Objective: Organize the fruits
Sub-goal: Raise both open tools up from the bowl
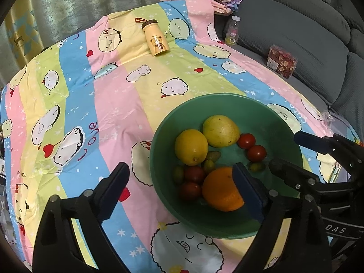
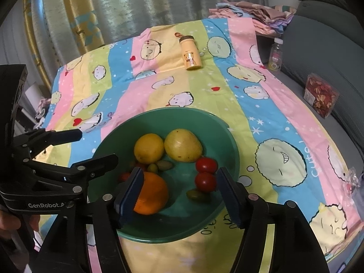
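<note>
On the cartoon-print cloth: green bowl point(image 1: 268, 111) with all the fruit inside it, nearer the sofa side than the curtain side.
Bowl contents: orange point(image 1: 219, 190) at the near side; lemon point(image 1: 191, 146) and yellow-green mango point(image 1: 220, 130) touching each other at the far side; red tomatoes point(image 1: 246, 140) in a pair on the right and another pair left of the orange; small green olive-like fruits point(image 1: 212, 155) scattered between.
Left gripper point(image 1: 180, 191): jaws spread wide, nothing between the pads; one finger over the cloth outside the bowl, the other over the bowl, overlapping the orange in view. Contact with the orange: cannot tell.
Right gripper point(image 2: 182, 193): jaws apart, no pad pressing on fruit; left finger in front of the orange, right finger near the bowl's right rim, tomato pair between them further in.
Cloth point(image 1: 118, 104): striped pink, yellow, blue, green.
Far end of cloth: yellow bear-print bottle point(image 1: 155, 38), standing.
Sofa point(image 1: 295, 34): clear bottle point(image 1: 233, 30) and box of dried red pieces point(image 1: 281, 61) on the seat.
</note>
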{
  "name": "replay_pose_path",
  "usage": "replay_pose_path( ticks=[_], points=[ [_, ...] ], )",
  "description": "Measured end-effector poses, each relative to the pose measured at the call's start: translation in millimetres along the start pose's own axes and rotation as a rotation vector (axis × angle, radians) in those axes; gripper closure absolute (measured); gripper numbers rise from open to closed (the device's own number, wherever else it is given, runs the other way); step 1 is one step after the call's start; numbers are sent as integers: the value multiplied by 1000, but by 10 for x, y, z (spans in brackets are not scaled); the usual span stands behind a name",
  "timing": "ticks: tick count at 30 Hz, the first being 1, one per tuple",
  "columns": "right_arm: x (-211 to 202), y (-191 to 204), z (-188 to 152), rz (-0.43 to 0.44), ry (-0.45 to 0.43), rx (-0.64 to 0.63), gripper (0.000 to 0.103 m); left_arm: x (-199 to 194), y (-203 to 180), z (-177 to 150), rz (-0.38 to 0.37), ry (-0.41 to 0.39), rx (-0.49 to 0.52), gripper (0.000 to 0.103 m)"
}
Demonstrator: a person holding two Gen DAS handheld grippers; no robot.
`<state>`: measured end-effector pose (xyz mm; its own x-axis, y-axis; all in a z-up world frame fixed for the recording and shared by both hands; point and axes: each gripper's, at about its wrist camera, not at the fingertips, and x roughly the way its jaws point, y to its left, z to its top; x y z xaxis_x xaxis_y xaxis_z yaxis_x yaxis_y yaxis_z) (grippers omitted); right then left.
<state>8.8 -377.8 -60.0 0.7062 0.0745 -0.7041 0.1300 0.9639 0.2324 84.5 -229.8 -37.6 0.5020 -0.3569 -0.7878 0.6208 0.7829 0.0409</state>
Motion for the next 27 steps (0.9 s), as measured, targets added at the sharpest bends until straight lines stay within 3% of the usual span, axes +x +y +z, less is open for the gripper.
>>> replay_pose_path(
  ticks=[6, 27],
  points=[
    [-6, -24, 2, -11, -1, -9, 31, -4, 32, 16, 19, -3, -12, 2],
    [-46, 89, -77, 2, 2, -47, 31, -24, 65, -67, 97, 36, -53, 1]
  ],
)
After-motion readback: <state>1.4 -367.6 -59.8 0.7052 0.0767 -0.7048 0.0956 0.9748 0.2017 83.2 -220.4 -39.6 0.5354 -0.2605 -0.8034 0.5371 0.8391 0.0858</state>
